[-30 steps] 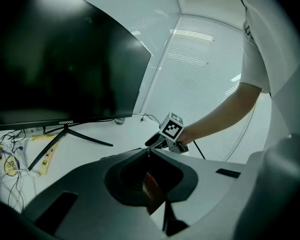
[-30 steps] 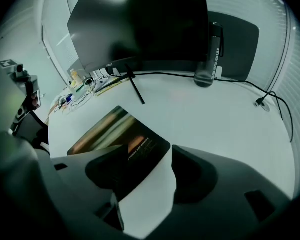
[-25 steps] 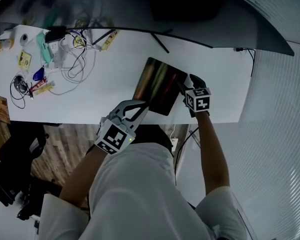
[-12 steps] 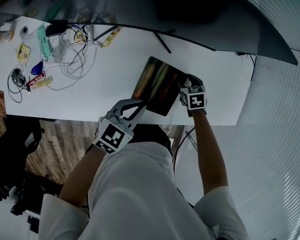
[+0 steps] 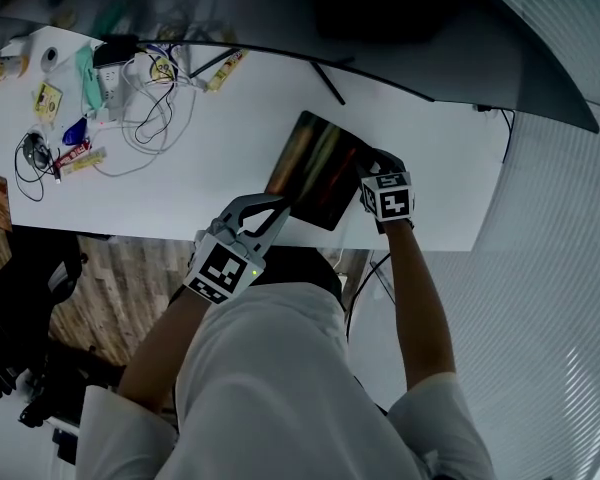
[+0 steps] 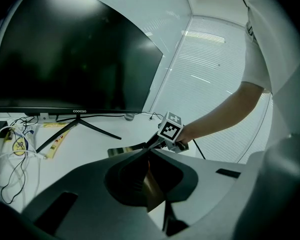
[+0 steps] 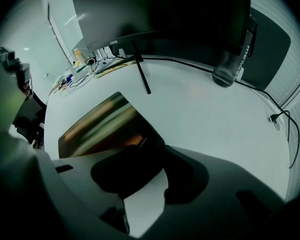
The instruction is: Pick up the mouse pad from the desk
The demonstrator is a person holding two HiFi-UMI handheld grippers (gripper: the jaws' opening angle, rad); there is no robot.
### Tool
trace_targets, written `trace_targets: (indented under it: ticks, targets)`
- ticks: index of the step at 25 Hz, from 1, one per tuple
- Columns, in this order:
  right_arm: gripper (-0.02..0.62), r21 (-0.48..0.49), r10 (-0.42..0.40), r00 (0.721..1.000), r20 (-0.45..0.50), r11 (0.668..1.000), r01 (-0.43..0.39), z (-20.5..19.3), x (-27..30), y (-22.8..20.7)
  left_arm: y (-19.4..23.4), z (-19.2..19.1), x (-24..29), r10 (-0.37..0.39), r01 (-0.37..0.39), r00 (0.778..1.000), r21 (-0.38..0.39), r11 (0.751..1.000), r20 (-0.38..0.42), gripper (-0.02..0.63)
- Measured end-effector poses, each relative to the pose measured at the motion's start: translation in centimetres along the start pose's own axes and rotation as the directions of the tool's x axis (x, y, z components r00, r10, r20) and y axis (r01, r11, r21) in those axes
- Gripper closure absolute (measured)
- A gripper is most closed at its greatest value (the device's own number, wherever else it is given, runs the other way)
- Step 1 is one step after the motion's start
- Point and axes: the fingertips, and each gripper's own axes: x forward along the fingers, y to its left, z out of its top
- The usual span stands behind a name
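The mouse pad [image 5: 318,166], dark with glossy coloured streaks, lies on the white desk [image 5: 210,158] close to its front edge. My left gripper [image 5: 278,208] is shut on the pad's near left corner. In the left gripper view the pad [image 6: 153,193] runs edge-on between the jaws of that gripper [image 6: 149,152]. My right gripper [image 5: 364,174] points steeply down at the pad's right edge. Its jaws are closing, with the pad's corner [image 7: 102,124] lying between them, and the right gripper [image 7: 155,150] does not press on it.
A large dark monitor [image 6: 70,54] on a V-shaped stand [image 5: 325,83] stands at the back of the desk. Cables [image 5: 150,118] and small items [image 5: 55,118] crowd the far left. A dark bottle [image 7: 231,64] stands behind the pad. A black chair [image 5: 20,298] sits below the desk at left.
The right gripper has edged slightly left onto the pad's right edge. The left gripper keeps its hold on the near corner and has hardly moved.
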Motion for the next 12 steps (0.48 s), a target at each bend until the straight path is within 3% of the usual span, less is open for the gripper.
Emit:
trace_targets:
  ticks: [6,12]
  targets:
    - [0.487,-0.038,-0.008,1.000,0.015,0.999,0.009,0.2,-0.1,1.2,-0.2,0.1,-0.1,0.010,-0.010,1.000,0.010,1.000,0.001,0.581]
    - [0.541,0.020,0.048,0.998,0.031,0.999,-0.049,0.3,-0.6,2.2,-0.9,0.7,-0.5,0.033,-0.033,0.999,0.029,0.999,0.006,0.580]
